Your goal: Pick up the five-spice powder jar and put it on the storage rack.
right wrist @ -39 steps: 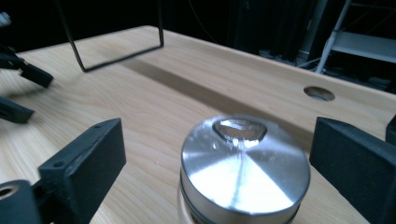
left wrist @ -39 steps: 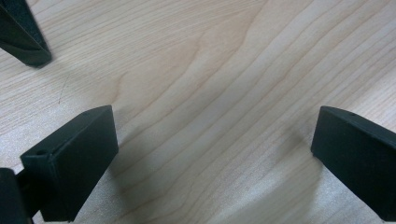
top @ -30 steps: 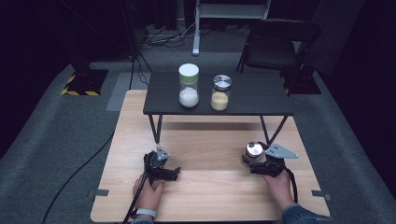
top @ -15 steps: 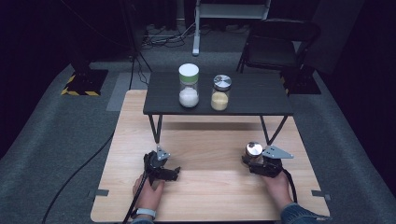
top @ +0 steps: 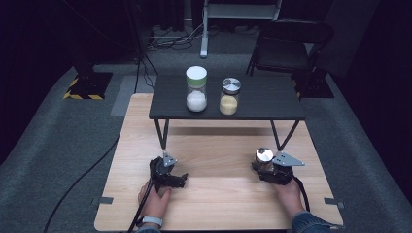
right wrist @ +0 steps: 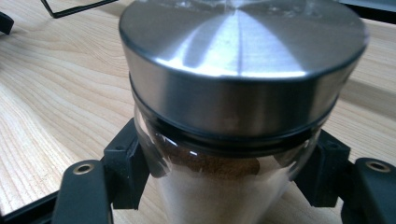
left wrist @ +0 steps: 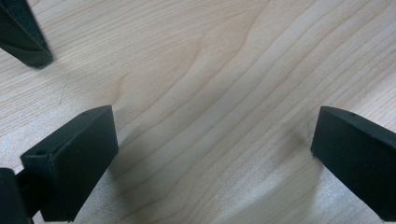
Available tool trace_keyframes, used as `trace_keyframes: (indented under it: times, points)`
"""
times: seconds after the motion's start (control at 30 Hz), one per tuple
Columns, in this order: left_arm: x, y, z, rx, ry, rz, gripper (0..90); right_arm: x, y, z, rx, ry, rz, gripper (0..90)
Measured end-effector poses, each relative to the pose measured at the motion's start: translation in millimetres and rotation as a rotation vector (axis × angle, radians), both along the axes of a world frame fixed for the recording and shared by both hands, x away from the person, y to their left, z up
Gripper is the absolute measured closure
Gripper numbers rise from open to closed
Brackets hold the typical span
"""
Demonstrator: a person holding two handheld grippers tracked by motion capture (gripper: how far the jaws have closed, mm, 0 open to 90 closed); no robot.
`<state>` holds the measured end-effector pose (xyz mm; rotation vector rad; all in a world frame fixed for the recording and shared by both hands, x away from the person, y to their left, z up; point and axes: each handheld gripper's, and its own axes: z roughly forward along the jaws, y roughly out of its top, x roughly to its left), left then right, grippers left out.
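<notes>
Right gripper (right wrist: 224, 186) just clamped on glass jar (right wrist: 233, 140) below its steel lid (top: 265, 155), lower right of high view. Could slip or tilt when lifted: smooth round glass. Left gripper (left wrist: 210, 154) released over bare table (left wrist: 210, 70).

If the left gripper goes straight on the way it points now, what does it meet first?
Probably the wooden table: the left gripper, its jaws open with nothing between them, looks down onto bare wood. A black shelf leg stands off to one side.

Both grippers are black: the left gripper (top: 182, 179) trails a black cable, the right gripper (top: 262, 167) carries a grey three-cornered plate. The person wears a white wristband (top: 151, 221) and blue sleeve (top: 311, 224).
</notes>
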<state>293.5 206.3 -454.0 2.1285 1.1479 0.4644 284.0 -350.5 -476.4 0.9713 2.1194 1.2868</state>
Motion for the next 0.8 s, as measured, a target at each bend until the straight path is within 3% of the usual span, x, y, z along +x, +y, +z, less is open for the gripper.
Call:
trace_keyframes:
  times: [0.8]
  points:
    - [0.1, 0.0, 0.0, 0.0, 0.0, 0.0, 0.4, -0.9, -2.5, -5.0, 0.008, -0.015, 0.007, 30.5]
